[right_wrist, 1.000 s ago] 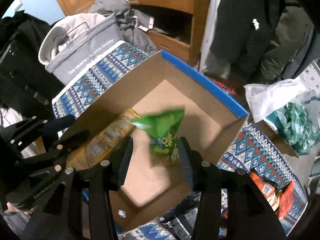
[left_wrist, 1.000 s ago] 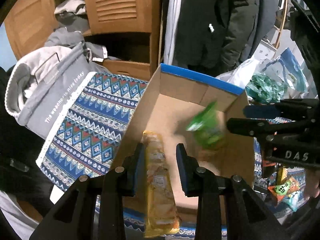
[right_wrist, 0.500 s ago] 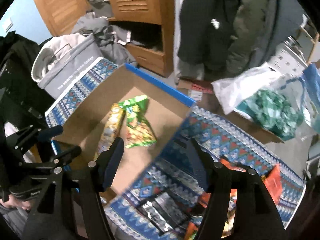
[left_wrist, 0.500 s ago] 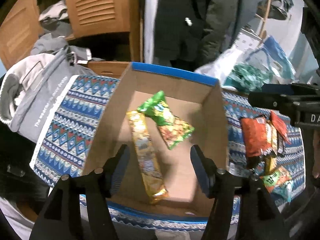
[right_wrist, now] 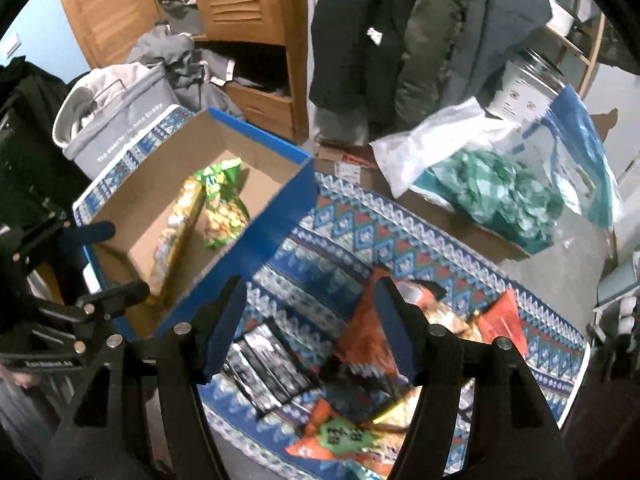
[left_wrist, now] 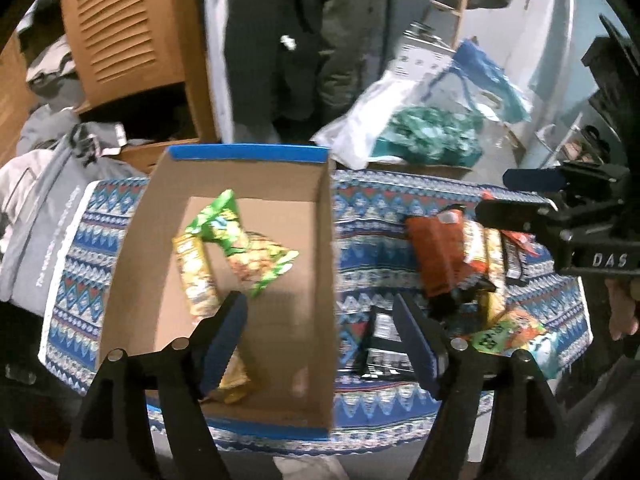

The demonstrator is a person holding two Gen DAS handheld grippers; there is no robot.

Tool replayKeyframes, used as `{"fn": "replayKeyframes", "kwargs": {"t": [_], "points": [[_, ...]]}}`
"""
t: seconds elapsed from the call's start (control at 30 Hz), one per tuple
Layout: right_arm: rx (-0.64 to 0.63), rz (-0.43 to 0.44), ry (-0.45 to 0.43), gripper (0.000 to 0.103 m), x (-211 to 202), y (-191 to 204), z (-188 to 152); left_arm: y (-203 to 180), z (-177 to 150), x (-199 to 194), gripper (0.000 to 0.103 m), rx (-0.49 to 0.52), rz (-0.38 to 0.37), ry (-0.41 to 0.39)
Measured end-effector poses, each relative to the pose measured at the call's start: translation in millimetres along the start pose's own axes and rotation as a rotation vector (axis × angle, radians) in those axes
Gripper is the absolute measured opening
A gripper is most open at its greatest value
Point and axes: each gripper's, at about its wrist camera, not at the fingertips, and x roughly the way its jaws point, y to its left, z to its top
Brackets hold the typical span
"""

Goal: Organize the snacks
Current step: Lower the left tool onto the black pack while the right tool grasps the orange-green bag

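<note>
A cardboard box (left_wrist: 248, 156) with a blue rim lies on the patterned cloth (left_wrist: 376, 204). Inside it lie a green snack bag (left_wrist: 240, 248) and a long yellow snack pack (left_wrist: 194, 272), both also in the right wrist view: the green bag (right_wrist: 222, 208), the yellow pack (right_wrist: 176, 232). My left gripper (left_wrist: 318, 308) hangs over the box's right wall, its jaws opening with nothing between them. My right gripper (right_wrist: 310, 292) stands open and empty above the cloth, between the box (right_wrist: 272, 232) and a pile of loose snacks: an orange bag (right_wrist: 364, 344), black packs (right_wrist: 264, 364), a green-and-orange pack (right_wrist: 340, 436).
A grey laundry basket (left_wrist: 40, 220) stands left of the box. Behind are a wooden cabinet (left_wrist: 120, 40) and hanging coats (left_wrist: 304, 40). A white plastic bag (left_wrist: 360, 128) with green stuff lies at the back right. A hand (left_wrist: 624, 308) shows at the right edge.
The yellow pack and the green bag left the jaws and now lie in the box. Both grippers opened and swung right, away from the box toward the snack pile.
</note>
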Motion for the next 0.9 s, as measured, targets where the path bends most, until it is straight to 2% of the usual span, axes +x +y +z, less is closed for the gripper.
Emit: {"fn": "replayKeyframes", "kwargs": {"t": [0.37,0.7,0.9], "points": [[0.005,-0.002,0.053,0.067,-0.7,-38.3,-51.6,-48.1,-11.4,17.6,0.078,0.064,-0.064,0.081],[-0.069,0.039,0.154,0.067,26.3,-51.7,-101.9,-80.1,-28.2,44.9,0.078,0.106,-0.092,0.163],[-0.11,0.067,0.21,0.067,48.5,-57.5,-120.5,-91.1,-36.4,59.1,0.078,0.122,-0.087,0.202]]}}
